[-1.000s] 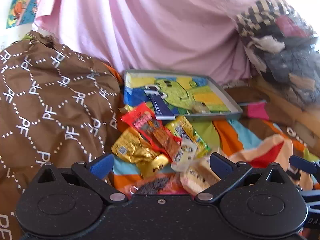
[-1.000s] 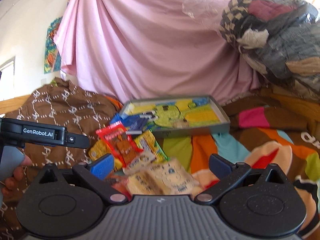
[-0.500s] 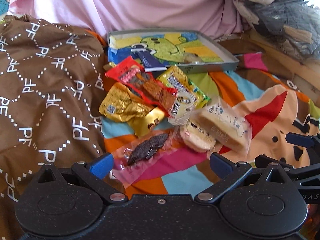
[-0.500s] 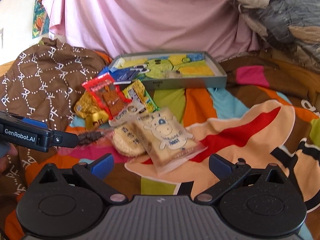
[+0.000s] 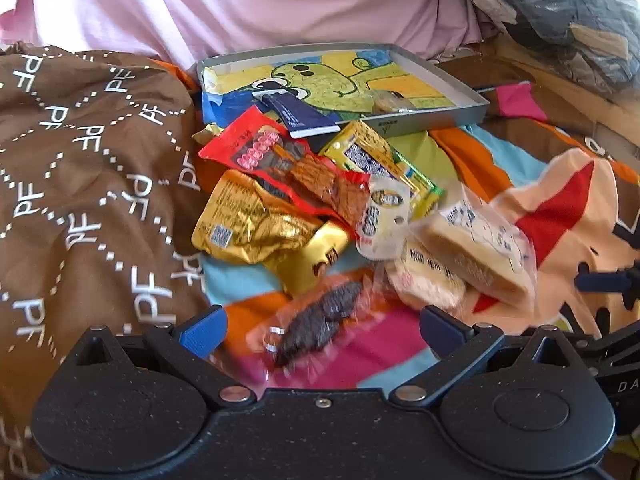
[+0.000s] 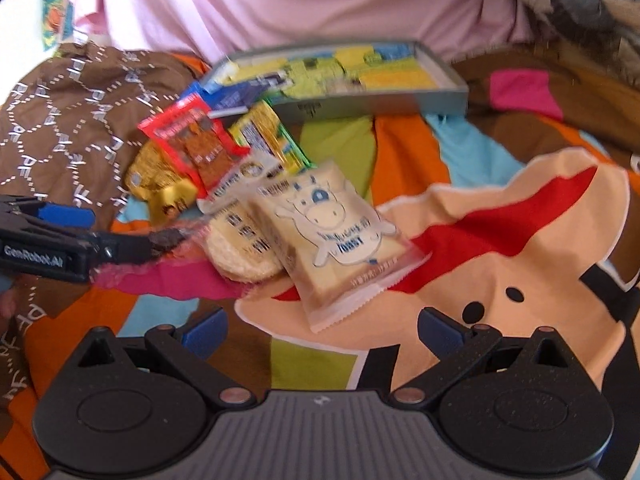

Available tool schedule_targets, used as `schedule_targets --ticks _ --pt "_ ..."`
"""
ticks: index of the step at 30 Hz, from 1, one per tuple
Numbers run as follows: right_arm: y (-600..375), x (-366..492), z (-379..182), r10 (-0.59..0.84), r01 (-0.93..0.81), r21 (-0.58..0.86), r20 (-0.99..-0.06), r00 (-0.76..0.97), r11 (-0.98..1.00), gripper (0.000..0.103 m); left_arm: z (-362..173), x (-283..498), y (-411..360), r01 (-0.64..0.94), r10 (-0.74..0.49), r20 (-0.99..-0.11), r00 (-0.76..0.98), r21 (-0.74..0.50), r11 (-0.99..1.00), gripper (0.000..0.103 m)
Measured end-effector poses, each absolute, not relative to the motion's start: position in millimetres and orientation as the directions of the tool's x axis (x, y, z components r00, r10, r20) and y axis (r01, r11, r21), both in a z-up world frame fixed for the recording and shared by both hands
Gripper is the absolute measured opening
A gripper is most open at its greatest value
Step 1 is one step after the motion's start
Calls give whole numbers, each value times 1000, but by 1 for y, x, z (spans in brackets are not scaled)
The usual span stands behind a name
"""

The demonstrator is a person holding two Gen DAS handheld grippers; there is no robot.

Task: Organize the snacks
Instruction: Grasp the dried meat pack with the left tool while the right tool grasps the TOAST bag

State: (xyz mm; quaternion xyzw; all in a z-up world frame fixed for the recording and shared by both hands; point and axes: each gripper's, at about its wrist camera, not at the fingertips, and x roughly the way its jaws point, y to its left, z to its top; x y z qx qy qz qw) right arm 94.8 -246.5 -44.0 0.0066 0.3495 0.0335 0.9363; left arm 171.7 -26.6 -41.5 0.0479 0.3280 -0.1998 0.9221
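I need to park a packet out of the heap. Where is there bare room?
Free: the blanket right of the toast packet, and the tray's right half beyond the blue packet. Crowded: the heap between the brown bedding and the toast.

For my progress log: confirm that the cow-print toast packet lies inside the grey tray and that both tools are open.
Wrong on the place: the toast packet lies on the blanket, in front of the grey tray, as the right wrist view shows. The left tool and the right tool are open.
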Motion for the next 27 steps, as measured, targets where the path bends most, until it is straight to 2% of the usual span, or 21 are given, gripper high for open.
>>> schedule_targets --ticks 6,10,15,22,27 --pt "-253 112 -45 48 -63 1 -666 745 998 103 -46 187 -29 464 -373 -633 679 -23 885 102" --pt "-251 129 -44 61 -137 -60 -676 734 989 103 -55 192 -35 527 -384 -657 649 24 850 102" --pt "-252 157 -49 66 -261 -163 -722 689 951 103 -64 191 -45 583 -366 -667 649 126 803 102" --pt "-259 193 -55 138 -370 -133 -772 620 920 103 -72 204 -44 584 -337 -720 606 116 803 100" --pt "-247 194 -61 113 -405 -203 -766 632 892 103 -75 201 -50 603 -298 -732 613 189 775 99"
